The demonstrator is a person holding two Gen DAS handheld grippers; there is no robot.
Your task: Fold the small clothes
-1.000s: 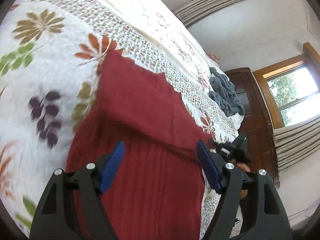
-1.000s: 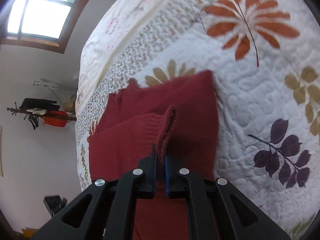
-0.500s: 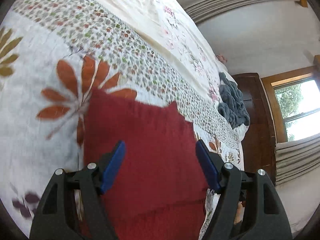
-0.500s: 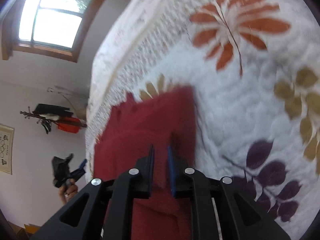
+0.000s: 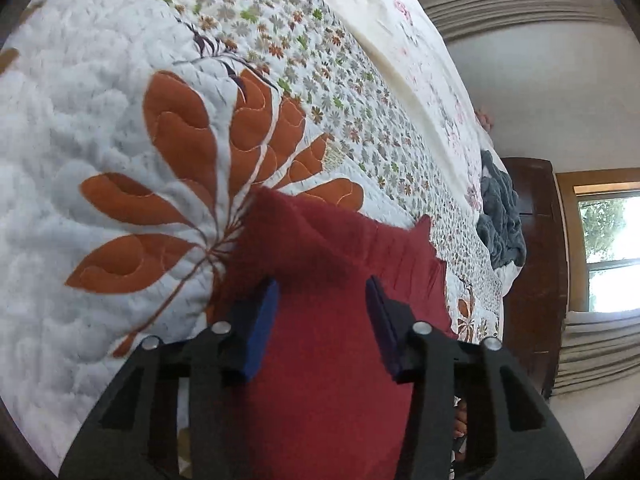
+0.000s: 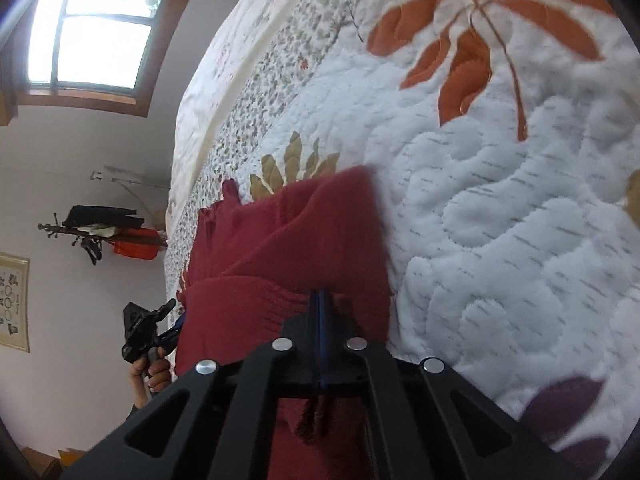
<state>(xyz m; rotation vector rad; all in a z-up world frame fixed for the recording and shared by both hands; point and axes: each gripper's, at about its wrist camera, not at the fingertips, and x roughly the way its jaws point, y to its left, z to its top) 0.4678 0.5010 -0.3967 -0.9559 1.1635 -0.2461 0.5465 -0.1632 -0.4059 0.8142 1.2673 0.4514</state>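
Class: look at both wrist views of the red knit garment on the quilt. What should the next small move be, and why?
Probably close the left gripper: its fingers stand open around the red knit garment, while the right gripper is already shut on a fold of it. With both edges held, the fold can be carried across the quilt.

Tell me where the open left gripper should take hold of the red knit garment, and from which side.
Grip the red knit garment at its near left corner on the quilt, coming low from the bed edge. The left gripper hangs open over it; the right gripper pinches the opposite edge.
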